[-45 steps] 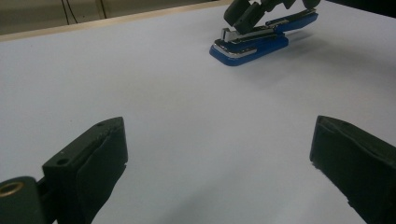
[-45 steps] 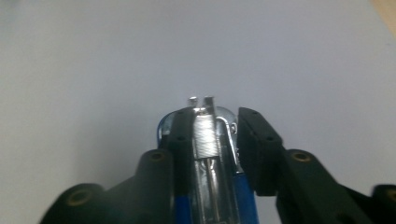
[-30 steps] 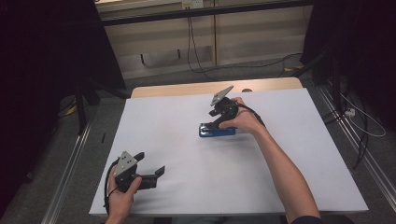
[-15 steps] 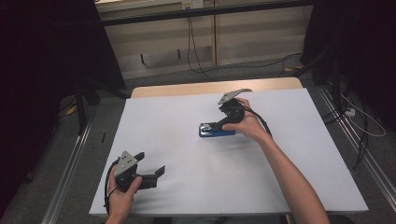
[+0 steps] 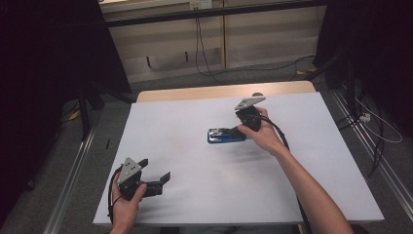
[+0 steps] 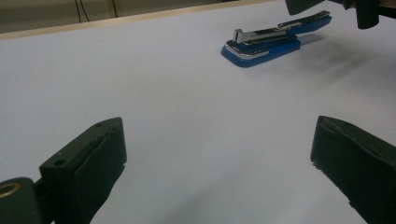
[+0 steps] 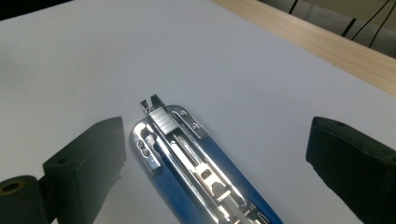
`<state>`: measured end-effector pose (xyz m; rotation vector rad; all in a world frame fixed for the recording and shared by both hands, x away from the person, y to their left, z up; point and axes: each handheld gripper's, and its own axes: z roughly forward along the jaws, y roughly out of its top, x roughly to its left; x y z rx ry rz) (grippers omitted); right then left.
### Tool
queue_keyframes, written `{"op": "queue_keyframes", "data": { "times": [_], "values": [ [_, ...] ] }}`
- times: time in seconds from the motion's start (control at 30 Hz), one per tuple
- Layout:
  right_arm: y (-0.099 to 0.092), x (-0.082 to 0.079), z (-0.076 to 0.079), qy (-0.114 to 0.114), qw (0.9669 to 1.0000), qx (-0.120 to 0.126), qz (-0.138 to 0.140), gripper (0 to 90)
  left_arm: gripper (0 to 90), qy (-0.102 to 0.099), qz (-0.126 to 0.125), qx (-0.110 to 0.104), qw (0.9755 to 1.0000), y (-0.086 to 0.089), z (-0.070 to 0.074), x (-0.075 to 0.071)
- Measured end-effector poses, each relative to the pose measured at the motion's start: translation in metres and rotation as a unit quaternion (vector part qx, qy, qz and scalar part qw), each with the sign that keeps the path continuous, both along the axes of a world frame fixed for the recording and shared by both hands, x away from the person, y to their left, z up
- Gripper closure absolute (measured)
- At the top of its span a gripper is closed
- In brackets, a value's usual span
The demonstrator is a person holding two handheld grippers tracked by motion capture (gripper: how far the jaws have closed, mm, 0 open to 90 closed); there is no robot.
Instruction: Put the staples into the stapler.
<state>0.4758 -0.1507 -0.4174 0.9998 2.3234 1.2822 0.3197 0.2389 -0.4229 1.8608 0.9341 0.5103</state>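
A blue stapler [image 5: 225, 135] lies flat near the middle of the white table [image 5: 195, 195]. Its metal magazine [image 7: 187, 154] is bared on top. My right gripper [image 5: 238, 128] hovers at the stapler's right end and points down at it. Its jaws have just been opening and now stand wide on either side of the stapler [image 7: 205, 186], pads clear of it. My left gripper [image 5: 156, 169] rests at the front left of the table, open with nothing between its fingers [image 6: 93, 158]. From there the stapler [image 6: 264, 44] lies well ahead.
A strip of bare wood [image 5: 219, 91] runs along the table's far edge. Metal rails [image 5: 73, 170] flank the table on both sides. Cables [image 5: 375, 122] lie on the floor at the right and behind. Dark curtains hang at both sides.
The right hand has slid to the right along the stapler, which stays where it was. The left gripper has not moved.
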Motion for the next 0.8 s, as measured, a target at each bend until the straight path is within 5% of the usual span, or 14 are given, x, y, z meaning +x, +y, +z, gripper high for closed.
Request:
{"op": "queue_keyframes", "data": {
  "times": [0.3, 0.8],
  "values": [
    [-0.017, -0.014, 0.003, -0.016, 0.9983, 0.025, -0.051, 6.0, 3.8, 0.006, -0.002, -0.005, 1.0, 0.0, -0.003, 0.002],
    [-0.038, -0.041, 0.003, -0.045, 0.9947, 0.022, -0.09, 3.6, 4.1, 0.006, -0.008, -0.001, 0.9999, -0.003, -0.002, 0.002]
  ]
}}
